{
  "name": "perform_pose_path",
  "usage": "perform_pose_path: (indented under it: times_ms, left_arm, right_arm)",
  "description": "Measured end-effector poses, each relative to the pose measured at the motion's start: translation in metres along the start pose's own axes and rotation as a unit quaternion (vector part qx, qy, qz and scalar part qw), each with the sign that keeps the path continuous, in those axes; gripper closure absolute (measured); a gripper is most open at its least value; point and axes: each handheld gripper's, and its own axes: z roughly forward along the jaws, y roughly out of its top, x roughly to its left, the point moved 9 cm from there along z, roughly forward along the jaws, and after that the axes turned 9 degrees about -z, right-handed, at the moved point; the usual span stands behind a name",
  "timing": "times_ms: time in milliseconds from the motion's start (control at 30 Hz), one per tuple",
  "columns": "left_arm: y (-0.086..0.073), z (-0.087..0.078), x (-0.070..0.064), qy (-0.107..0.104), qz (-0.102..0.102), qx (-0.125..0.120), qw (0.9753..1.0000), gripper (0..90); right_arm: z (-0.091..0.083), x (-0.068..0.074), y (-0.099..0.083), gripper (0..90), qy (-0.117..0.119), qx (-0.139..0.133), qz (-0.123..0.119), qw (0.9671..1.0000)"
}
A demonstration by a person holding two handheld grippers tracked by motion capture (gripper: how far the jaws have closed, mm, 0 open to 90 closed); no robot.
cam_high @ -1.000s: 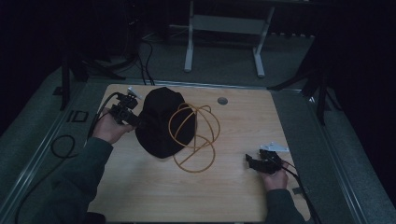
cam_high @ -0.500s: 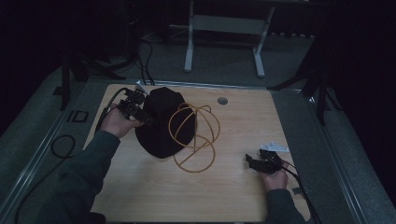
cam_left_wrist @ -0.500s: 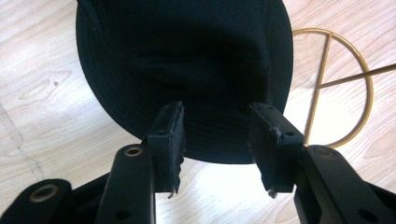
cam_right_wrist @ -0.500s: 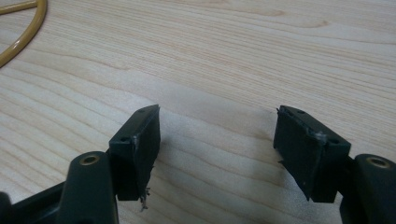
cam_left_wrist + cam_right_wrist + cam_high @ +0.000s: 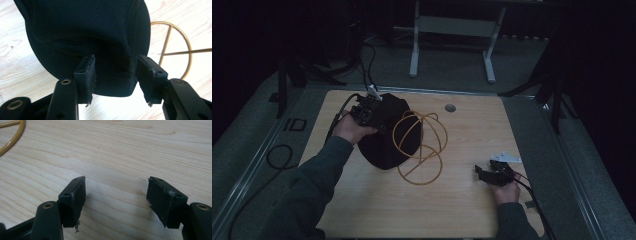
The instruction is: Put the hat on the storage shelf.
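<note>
Left tongs (image 5: 113, 75) gape around the black cap's (image 5: 85, 32) edge (seen close up), right tongs (image 5: 116, 200) spread over bare table (image 5: 140, 150).

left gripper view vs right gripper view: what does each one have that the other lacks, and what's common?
Left gripper view alone: the black cap, its edge between the open jaws of the left gripper, plus a curved section and straight spokes of the gold wire frame.

Right gripper view alone: the right gripper, jaws open over bare wood with nothing between them.

Shared: the light wooden table and the gold wire frame, which the right gripper view catches as an arc at its top-left corner.
</note>
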Motion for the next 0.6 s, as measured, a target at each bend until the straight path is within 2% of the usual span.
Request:
perform_pose_path:
  times_ms: [333, 433, 600]
  left_arm:
    - [0.009, 0.023, 0.001, 0.012, -0.030, 0.018, 0.9993, 48.9]
    - [0.011, 0.030, 0.002, 0.008, -0.046, 0.022, 0.9987, 49.3]
    - [0.014, 0.039, 0.007, 0.004, -0.056, 0.034, 0.9979, 54.4]
  right_arm:
    - [0.000, 0.000, 0.000, 31.5, 0.000, 0.000, 0.000, 1.0000]
    - [0.000, 0.000, 0.000, 31.5, 0.000, 0.000, 0.000, 1.0000]
    - [0.000, 0.000, 0.000, 31.5, 0.000, 0.000, 0.000, 1.0000]
